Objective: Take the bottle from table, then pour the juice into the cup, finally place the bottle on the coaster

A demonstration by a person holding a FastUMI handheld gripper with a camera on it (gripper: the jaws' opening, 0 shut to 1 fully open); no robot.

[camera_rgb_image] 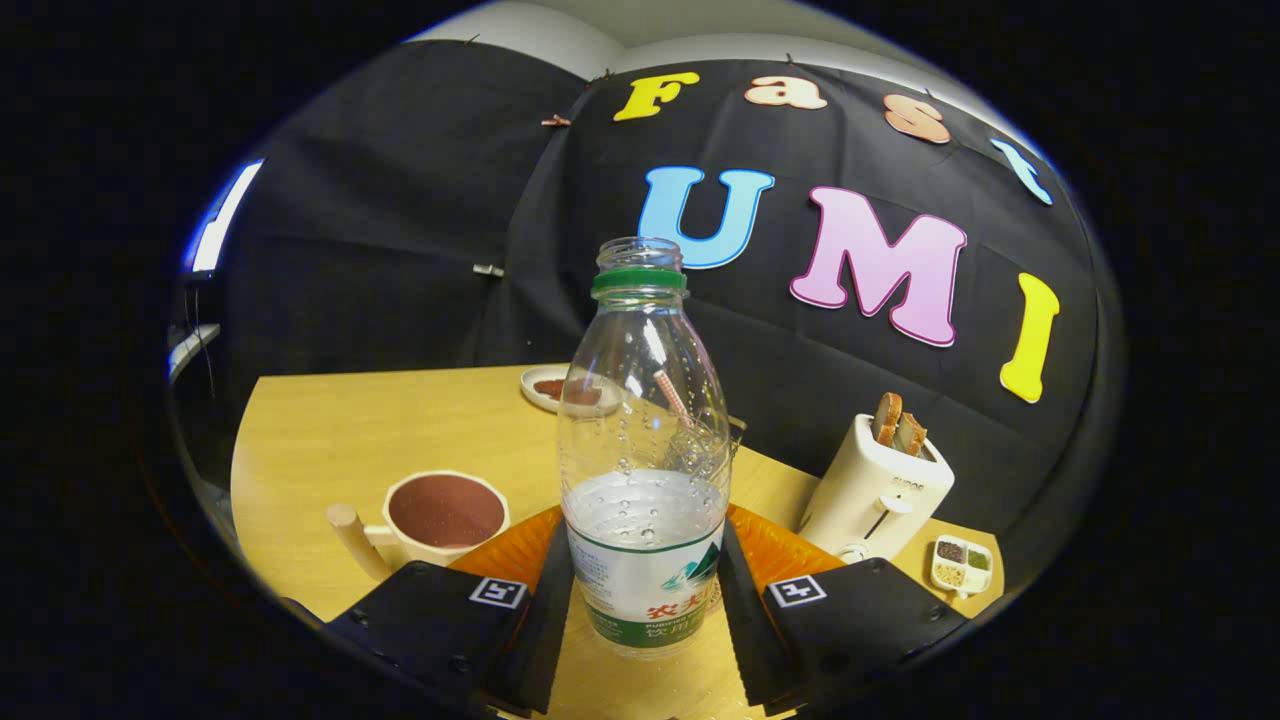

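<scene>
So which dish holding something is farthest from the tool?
The small plate behind the bottle; the cup and the divided tray sit nearer the tool.

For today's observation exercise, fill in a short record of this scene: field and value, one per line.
bottle: clear, uncapped, upright, partly filled
gripper: fingers pressed on both sides of the bottle's lower part
coaster: orange, beneath and behind the bottle
cup: beyond the fingers, beside the coaster, reddish-brown inside
toaster: on the other side, bread in its slots
table: wooden
</scene>
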